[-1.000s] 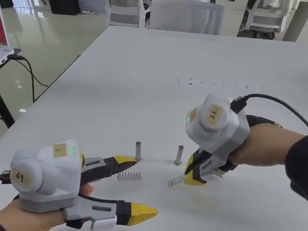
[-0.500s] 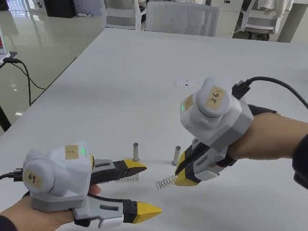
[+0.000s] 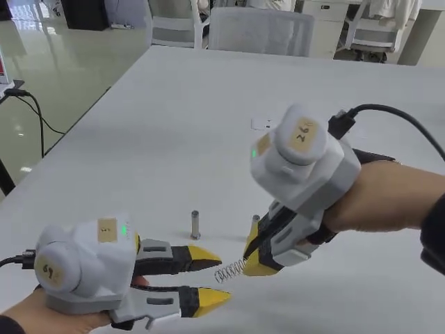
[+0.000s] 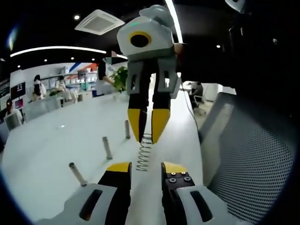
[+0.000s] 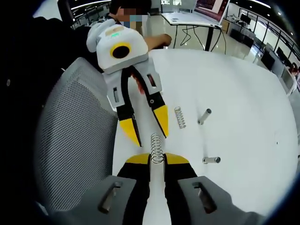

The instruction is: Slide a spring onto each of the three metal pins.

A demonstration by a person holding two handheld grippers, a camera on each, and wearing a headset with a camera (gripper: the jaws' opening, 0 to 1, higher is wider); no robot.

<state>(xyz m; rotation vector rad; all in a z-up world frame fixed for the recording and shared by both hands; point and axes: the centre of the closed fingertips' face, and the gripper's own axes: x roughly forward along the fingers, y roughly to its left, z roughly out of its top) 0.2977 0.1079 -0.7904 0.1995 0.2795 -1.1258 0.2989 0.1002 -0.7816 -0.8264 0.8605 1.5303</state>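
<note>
Closest to the person, low in the head view, the left gripper (image 3: 224, 280) holds its yellow-tipped jaws moderately apart with nothing between them. Just past its tips is the spring (image 3: 231, 268), pinched at one end by the right gripper (image 3: 259, 263), whose jaws are closed tight on the coil. The spring's long axis runs nearly level. It leads leftward from the right gripper's tips, and its free end points at the gap of the left jaws. The left gripper view confirms the line-up, with the spring (image 4: 144, 153) reaching toward that view's own open tips.

Just behind the right gripper's jaws, the nearest pin (image 3: 255, 224) stands upright on the table (image 3: 174, 125), partly hidden. A second pin (image 3: 195, 225) stands apart to its left. In the left gripper view a third pin (image 4: 127, 129) extends the row, and all three look bare. A loose spring (image 5: 179, 117) lies flat on the table in the right gripper view.

The right gripper is the nearer one to the pins. As I judge it, the spring's axis must swing from level to upright before it can drop over one.

Farther off lie a power strip (image 3: 264, 124) and a chair (image 3: 261, 31).
</note>
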